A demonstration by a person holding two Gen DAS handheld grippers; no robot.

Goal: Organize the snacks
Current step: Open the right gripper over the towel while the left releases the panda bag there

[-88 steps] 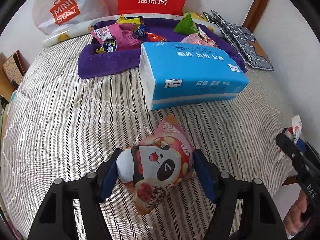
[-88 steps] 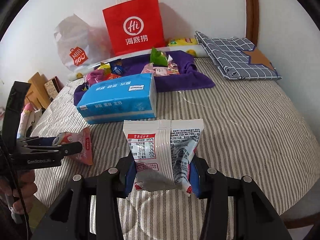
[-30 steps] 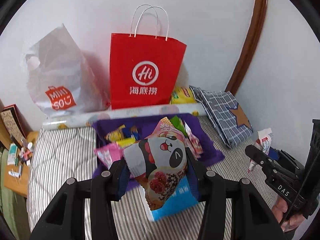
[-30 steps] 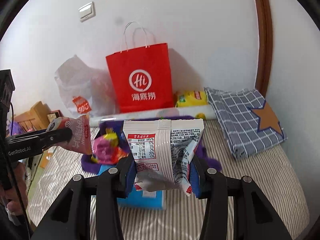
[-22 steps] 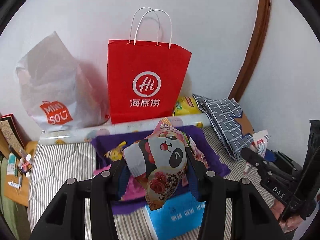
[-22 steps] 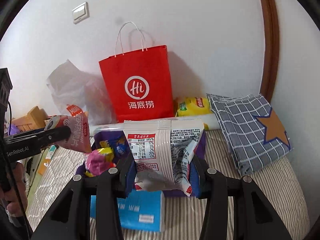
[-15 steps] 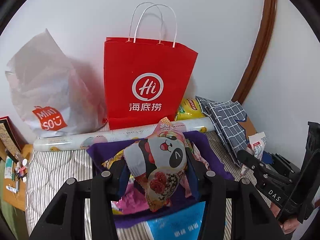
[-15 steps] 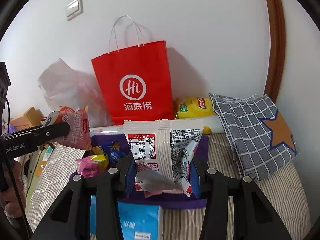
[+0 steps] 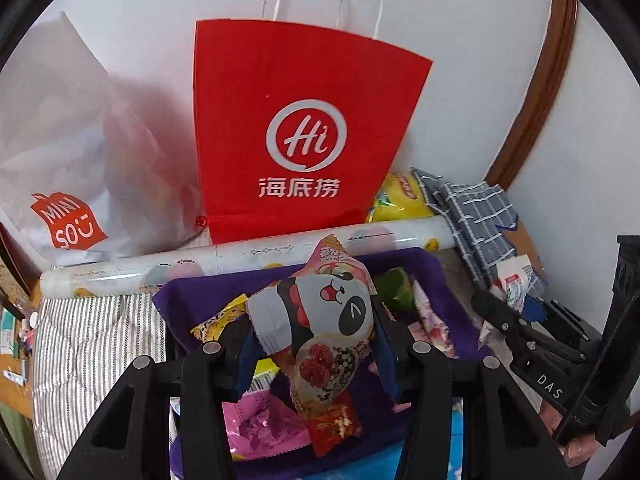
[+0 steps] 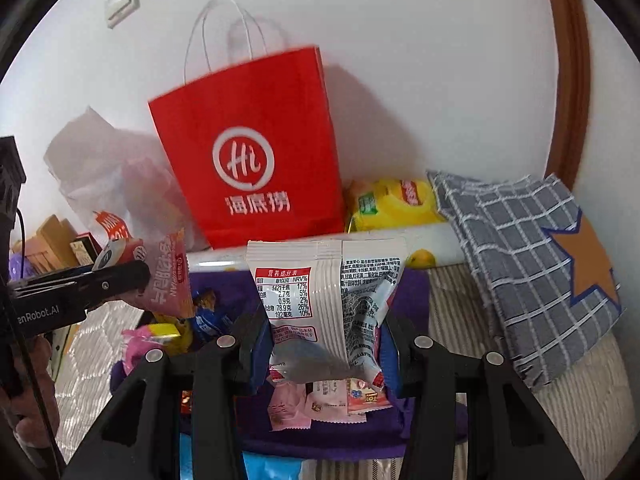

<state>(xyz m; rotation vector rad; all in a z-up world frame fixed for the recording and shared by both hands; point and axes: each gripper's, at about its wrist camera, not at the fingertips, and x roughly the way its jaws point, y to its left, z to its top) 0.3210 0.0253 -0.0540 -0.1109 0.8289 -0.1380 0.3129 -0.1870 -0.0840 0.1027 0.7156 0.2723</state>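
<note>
My left gripper (image 9: 314, 344) is shut on a pink snack pack with a panda face (image 9: 320, 320), held in the air over the purple cloth tray (image 9: 200, 300). The tray holds several loose snack packs, pink (image 9: 260, 424), yellow (image 9: 218, 318) and green (image 9: 394, 288). My right gripper (image 10: 326, 344) is shut on a white snack pack with a nutrition label (image 10: 324, 300), also above the purple tray (image 10: 416, 292). From the right wrist view the left gripper (image 10: 132, 276) shows at the left with its pink pack (image 10: 168, 280). In the left wrist view the right gripper (image 9: 496, 312) appears at the right.
A red paper bag (image 9: 296, 132) stands against the wall behind the tray, with a white plastic bag (image 9: 68, 152) to its left. A rolled sheet (image 9: 240, 260) lies along the tray's far edge. A yellow pack (image 10: 392, 204) and grey checked cloth (image 10: 524, 252) lie right. A blue tissue pack (image 10: 272, 468) lies below.
Both grippers have carried their packs forward and down from above the striped bed toward the wall, and now hang over the purple tray. The red bag looms larger. Both grips are unchanged.
</note>
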